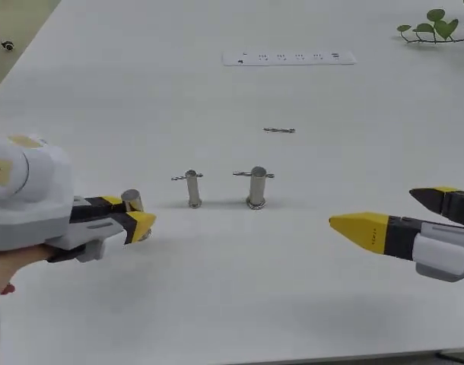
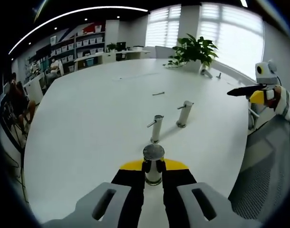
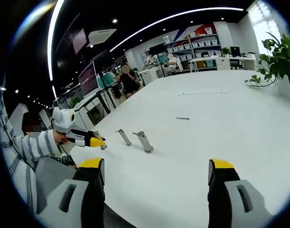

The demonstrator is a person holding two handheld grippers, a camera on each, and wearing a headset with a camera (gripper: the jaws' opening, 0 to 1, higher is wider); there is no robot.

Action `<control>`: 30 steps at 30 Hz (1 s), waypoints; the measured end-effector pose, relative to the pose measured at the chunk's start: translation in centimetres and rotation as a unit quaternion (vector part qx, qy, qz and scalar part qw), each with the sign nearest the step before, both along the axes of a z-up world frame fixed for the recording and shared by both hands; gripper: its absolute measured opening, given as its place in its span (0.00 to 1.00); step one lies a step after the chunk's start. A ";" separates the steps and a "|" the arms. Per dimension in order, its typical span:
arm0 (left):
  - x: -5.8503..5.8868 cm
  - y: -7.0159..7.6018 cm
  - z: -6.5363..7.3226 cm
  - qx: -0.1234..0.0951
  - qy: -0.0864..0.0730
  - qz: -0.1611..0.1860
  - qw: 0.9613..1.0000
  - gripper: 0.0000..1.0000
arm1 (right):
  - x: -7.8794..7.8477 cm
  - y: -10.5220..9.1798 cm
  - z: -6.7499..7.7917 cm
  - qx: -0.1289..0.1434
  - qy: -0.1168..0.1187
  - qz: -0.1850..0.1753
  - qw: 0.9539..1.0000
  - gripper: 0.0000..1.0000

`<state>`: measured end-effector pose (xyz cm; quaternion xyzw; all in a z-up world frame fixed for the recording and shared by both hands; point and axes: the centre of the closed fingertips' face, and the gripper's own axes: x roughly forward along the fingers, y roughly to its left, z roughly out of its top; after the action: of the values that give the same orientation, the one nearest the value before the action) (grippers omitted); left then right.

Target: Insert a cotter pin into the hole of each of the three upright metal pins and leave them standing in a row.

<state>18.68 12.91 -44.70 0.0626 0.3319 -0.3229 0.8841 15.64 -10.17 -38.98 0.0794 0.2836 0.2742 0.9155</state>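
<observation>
Two upright metal pins [image 1: 192, 188] [image 1: 256, 186] stand side by side mid-table, each with a cotter pin through its top. In the left gripper view they are ahead, one pin [image 2: 157, 128] nearer and the other [image 2: 184, 114] beyond. My left gripper [image 1: 137, 217] is shut on a third metal pin [image 1: 131, 200], which stands on the table left of the pair; its round head [image 2: 153, 153] sits between the jaws. A loose cotter pin [image 1: 279, 130] lies behind the row. At the right, my right gripper [image 1: 384, 213] is open and holds nothing; it is well apart from the pins [image 3: 144, 141].
A white power strip [image 1: 289, 58] lies at the far middle of the white table [image 1: 232, 289]. A green plant [image 1: 441, 26] is at the far right corner. Shelves, desks and people fill the room beyond the table.
</observation>
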 end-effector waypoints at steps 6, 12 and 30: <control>-0.9 -1.5 -0.6 0.003 0.009 -0.015 1.000 0.10 | 0.0 0.0 -0.3 0.000 0.004 0.001 1.000 0.89; -2.0 -3.3 -1.1 0.005 0.015 -0.035 0.999 0.10 | -0.1 0.3 -0.5 0.000 0.005 0.005 1.000 0.88; -1.6 -5.9 -2.2 0.015 0.024 -0.027 0.999 0.10 | -0.4 1.0 -0.9 0.001 0.009 0.016 1.000 0.88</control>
<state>17.04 6.98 -46.93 0.0771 0.3564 -0.3427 0.8658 15.21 -9.21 -39.87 0.0783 0.2923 0.2880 0.9085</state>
